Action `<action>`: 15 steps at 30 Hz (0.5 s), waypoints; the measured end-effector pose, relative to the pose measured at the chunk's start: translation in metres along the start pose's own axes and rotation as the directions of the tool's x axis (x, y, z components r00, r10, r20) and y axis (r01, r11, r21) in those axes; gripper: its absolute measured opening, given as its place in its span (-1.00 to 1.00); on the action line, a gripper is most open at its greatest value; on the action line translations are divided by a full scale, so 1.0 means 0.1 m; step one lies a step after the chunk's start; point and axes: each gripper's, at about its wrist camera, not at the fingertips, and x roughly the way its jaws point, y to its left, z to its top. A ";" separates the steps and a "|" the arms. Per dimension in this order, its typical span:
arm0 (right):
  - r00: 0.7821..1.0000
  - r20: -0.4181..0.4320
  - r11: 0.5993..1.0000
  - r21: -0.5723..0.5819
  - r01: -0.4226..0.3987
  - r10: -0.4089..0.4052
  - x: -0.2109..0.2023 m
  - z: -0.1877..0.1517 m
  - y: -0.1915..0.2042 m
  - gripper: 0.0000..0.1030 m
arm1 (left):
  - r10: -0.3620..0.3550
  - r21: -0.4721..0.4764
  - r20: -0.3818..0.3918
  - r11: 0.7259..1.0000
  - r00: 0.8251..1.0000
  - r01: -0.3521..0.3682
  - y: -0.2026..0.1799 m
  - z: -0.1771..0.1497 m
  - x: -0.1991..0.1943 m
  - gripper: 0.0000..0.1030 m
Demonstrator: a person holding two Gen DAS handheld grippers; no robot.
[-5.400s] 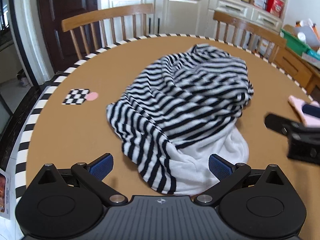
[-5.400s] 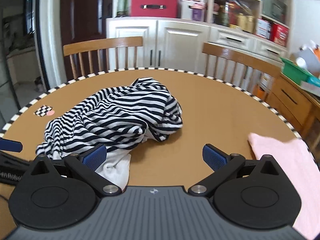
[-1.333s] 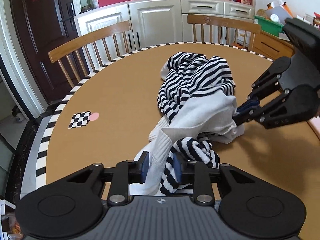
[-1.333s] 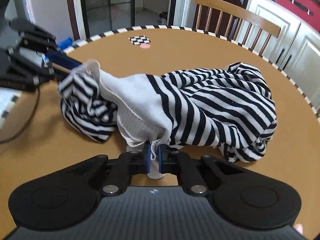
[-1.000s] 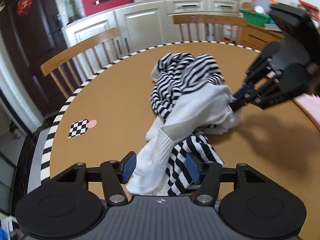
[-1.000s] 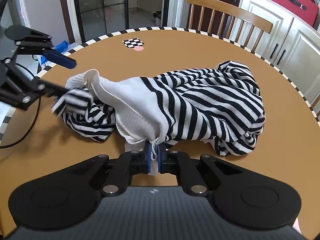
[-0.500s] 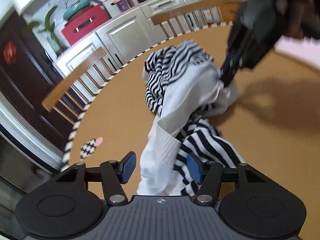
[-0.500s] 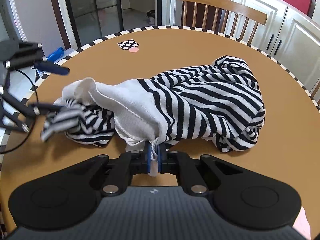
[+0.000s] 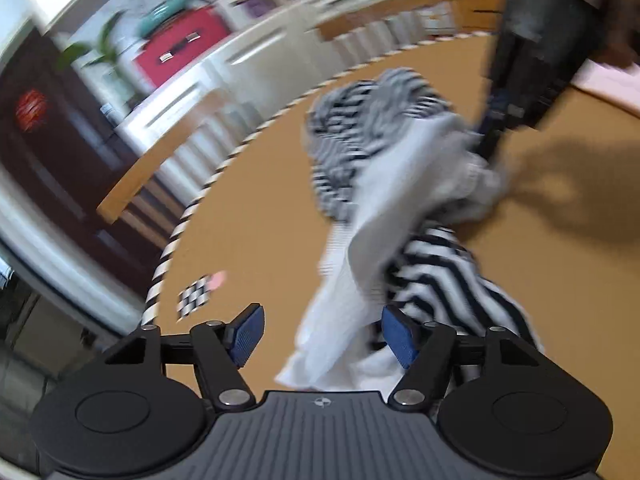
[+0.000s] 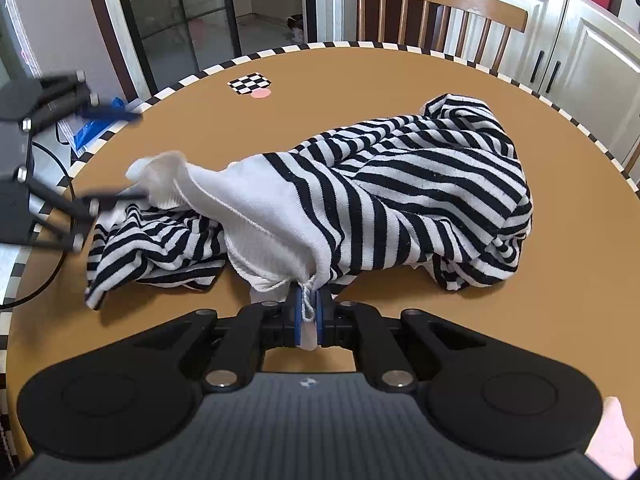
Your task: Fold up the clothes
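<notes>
A black-and-white striped garment [image 10: 400,192] with a white ribbed hem lies bunched on the round brown table [image 10: 360,80]. My right gripper [image 10: 307,316] is shut on the garment's white hem near the table's front. My left gripper [image 9: 324,334] is open; in its blurred view the white hem [image 9: 344,280] hangs between its blue pads without being pinched. In the right wrist view the left gripper [image 10: 108,156] shows blurred at the table's left edge, jaws apart, beside the raised white cuff [image 10: 160,172].
A checkerboard marker with a pink dot [image 10: 250,84] lies on the far left of the table. Wooden chairs [image 10: 436,12] and white cabinets [image 10: 580,52] stand behind. A pink cloth [image 9: 608,84] lies on the table's right side.
My left gripper has opened, let go of the hem and swung back and left with motion blur. My right gripper stays shut on the hem and has barely moved.
</notes>
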 end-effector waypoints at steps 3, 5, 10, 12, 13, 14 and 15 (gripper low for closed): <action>1.000 0.000 1.000 -0.007 -0.002 0.002 -0.01 0.01 0.00 -0.87 | -0.007 0.069 0.011 0.998 1.000 0.007 -0.09 0.00 0.04 0.01; 1.000 0.001 1.000 -0.012 0.001 -0.001 -0.02 0.02 -0.01 -0.87 | -0.019 0.069 0.001 0.997 1.000 0.019 -0.08 0.00 0.07 -0.32; 1.000 0.013 1.000 -0.021 0.011 -0.011 -0.07 0.03 0.00 -0.87 | -0.030 0.049 -0.002 0.998 1.000 0.030 -0.02 -0.03 0.06 -0.79; 0.999 0.037 0.999 -0.029 0.015 -0.014 -0.11 0.05 0.03 -0.88 | -0.038 0.010 0.000 0.999 0.999 0.038 0.05 -0.05 0.03 -0.89; 0.999 0.049 0.999 -0.038 0.012 -0.010 -0.15 0.06 0.05 -0.88 | -0.050 -0.028 -0.002 0.998 0.999 0.050 0.12 -0.03 0.01 -0.89; 0.998 0.060 0.999 -0.044 0.012 -0.010 -0.20 0.07 0.06 -0.88 | -0.057 -0.068 -0.004 0.996 0.998 0.057 0.20 0.00 -0.02 -0.90; 0.997 0.070 0.999 -0.048 0.016 -0.012 -0.25 0.09 0.07 -0.89 | -0.064 -0.108 -0.006 0.992 0.998 0.063 0.28 0.03 -0.05 -0.90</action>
